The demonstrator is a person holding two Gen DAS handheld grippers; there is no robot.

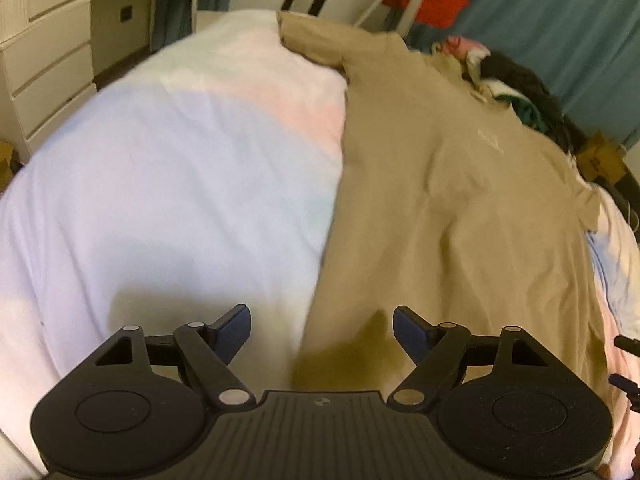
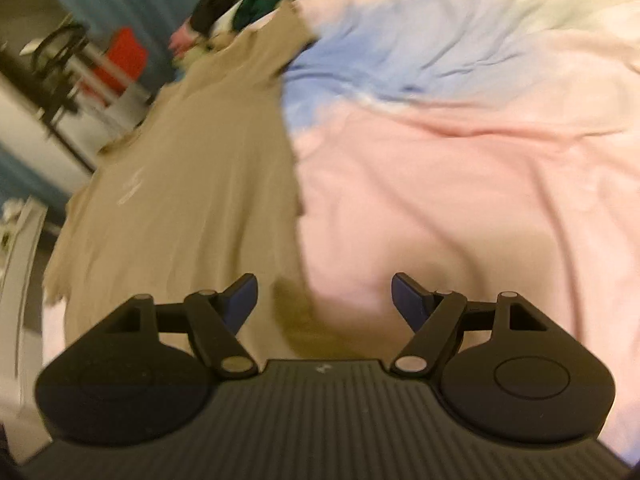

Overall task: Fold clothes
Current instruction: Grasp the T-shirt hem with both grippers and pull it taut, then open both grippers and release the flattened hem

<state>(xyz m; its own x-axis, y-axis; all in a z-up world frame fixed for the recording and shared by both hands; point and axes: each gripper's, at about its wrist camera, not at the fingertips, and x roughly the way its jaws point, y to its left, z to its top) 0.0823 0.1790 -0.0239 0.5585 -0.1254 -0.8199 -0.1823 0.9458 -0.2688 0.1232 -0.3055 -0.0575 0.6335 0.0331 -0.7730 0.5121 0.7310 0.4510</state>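
1. Nearest the lens in each view is a black hand-held gripper with blue pads: the left hand-held gripper (image 1: 322,328) and the right hand-held gripper (image 2: 324,298) both have their jaws spread wide with nothing between them, poised over cloth without holding any.
2. Just beyond them lies the task's thing, a tan shirt (image 1: 448,184), spread mostly flat on the bed. It fills the right half of the left wrist view and the left half of the right wrist view; the lower hem falls under both grippers, and a small pale print sits on the chest.
3. What could go wrong: both pictures are blurred, so a pinch made now could miss the hem. The shirt looks thin and limp, so the pads might catch the bedsheet (image 1: 168,168) along with it, or lift one layer only and drag the fold crooked.
4. Materials: the shirt is soft, matte, lightly creased cloth with a ragged-looking edge at the sleeves. The bedsheet is smooth, pastel pink, blue and white, rumpled in long shallow folds.
5. Further out, a heap of other clothes (image 1: 516,84) sits at the upper right of the left wrist view, touching the shirt's collar end; white drawers (image 1: 48,64) stand at the upper left.
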